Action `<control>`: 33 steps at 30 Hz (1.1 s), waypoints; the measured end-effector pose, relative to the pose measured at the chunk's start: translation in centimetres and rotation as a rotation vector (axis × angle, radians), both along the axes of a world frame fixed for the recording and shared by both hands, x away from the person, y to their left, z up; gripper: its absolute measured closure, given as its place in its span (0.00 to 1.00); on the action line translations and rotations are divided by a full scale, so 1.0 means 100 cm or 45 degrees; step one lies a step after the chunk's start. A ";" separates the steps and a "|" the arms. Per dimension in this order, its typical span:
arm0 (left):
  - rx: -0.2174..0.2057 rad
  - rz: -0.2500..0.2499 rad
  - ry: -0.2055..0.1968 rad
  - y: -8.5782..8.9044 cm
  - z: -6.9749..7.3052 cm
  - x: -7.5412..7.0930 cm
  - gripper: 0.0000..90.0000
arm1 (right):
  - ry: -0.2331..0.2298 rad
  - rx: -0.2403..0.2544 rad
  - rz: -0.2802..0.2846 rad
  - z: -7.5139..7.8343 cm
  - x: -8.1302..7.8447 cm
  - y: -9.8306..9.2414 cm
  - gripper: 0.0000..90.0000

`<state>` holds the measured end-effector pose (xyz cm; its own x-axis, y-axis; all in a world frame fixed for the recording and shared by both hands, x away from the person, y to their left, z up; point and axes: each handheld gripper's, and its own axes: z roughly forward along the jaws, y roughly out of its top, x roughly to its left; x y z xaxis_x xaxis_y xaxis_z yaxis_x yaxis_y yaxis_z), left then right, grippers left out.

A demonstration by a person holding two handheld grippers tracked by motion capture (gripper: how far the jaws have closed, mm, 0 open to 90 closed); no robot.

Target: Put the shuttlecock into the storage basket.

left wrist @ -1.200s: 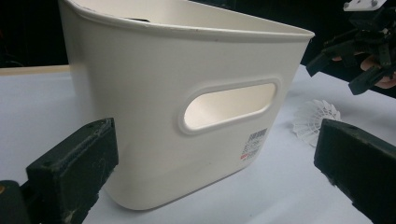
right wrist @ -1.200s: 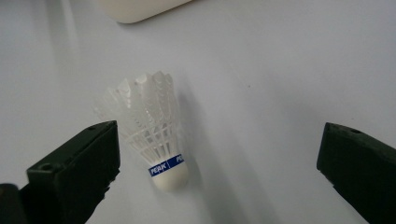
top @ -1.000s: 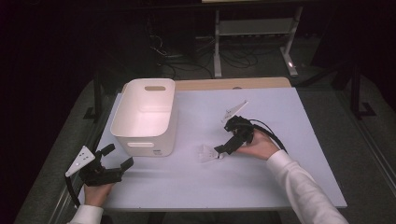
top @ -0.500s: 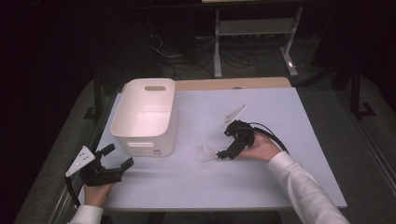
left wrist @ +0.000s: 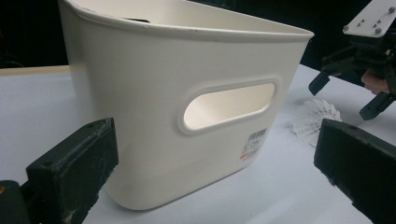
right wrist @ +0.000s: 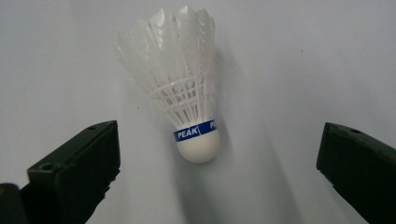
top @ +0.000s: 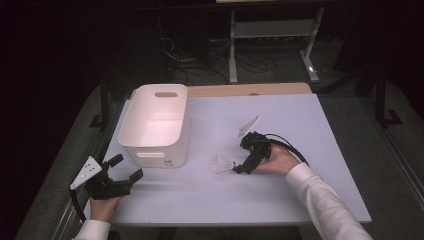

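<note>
White plastic bin (left wrist: pixel 154 98), handle slot and barcode label facing me, just past my left gripper (left wrist: pixel 215 172), jaws wide apart. Beyond: white shuttlecock (left wrist: pixel 315 119) on table (left wrist: pixel 42 100); right gripper (left wrist: pixel 359 70) just over it.

The bin (top: pixel 155 125) is the one bulky obstacle on the desk (top: pixel 300 125), standing at its left half with its handle wall facing the left tool (top: pixel 127 167). That tool sits off the bin's near corner, jaws wide, bare desk between them. Right of the bin the shuttlecock (top: pixel 222 163) lies on its side, apart from the bin wall, with the right tool (top: pixel 239 166) just beside it, jaws spread and open desk around it. Beyond the bin's right side the desk is flat and free.
</note>
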<state>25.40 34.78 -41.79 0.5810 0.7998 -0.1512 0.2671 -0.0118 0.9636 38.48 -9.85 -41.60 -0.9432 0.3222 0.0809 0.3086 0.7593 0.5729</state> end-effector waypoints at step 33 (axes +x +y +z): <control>0.003 0.000 0.000 0.000 0.000 0.000 0.00 | -0.017 -0.038 0.147 -0.016 -0.005 0.008 0.49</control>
